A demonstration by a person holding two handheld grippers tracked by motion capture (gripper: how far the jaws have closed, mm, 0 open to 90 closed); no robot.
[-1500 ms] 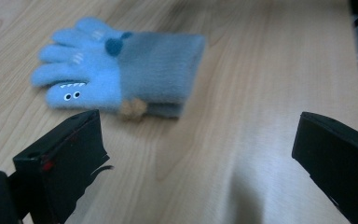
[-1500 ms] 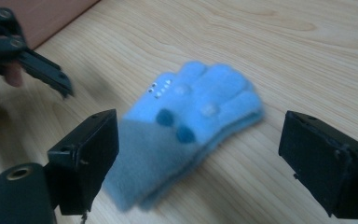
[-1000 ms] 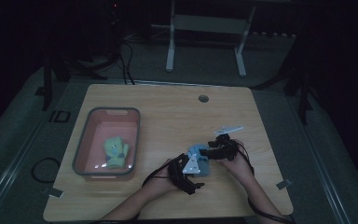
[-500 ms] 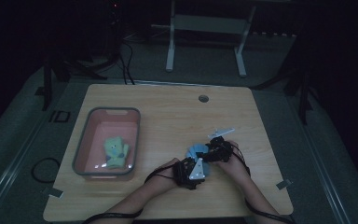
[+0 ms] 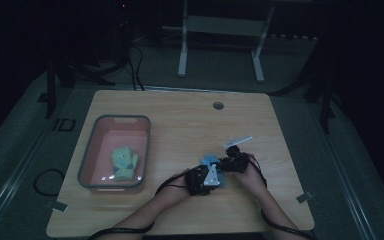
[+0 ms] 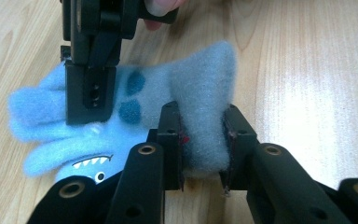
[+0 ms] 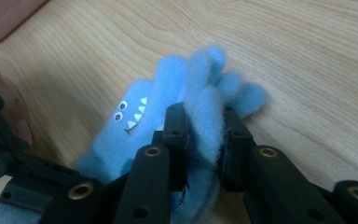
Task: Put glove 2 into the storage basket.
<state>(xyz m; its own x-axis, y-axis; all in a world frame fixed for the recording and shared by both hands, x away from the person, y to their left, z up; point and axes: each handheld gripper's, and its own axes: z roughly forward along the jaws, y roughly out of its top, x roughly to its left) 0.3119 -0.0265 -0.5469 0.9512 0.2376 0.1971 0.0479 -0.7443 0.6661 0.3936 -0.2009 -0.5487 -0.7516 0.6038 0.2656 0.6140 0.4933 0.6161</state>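
Both grippers have drawn closer to the table's (image 5: 290, 210) near edge, carrying the blue glove (image 6: 158, 98) with them. The left gripper (image 6: 204, 149) clenches one fold, the right gripper (image 7: 204, 144) another. Likely it goes to the bin (image 5: 91, 165) at the left edge beside the green glove (image 5: 124, 161).

- Left gripper (image 6: 203, 140): two matte black jaws, blocky at the tips, each arm carrying a brass-ringed rivet hole.
- Its inner pads (image 6: 182, 140) look dark and worn, with a small red speck on one.
- Right gripper (image 7: 205, 140): same build, black linked arms, brass eyelets along the joints.
- From above, a grey three-cornered plate (image 5: 211, 176) sits on the left gripper.
- Black cables (image 5: 167, 182) loop from both grippers and trail back along the forearms.
- Forearms (image 5: 140, 220) are bare, no sleeves visible.
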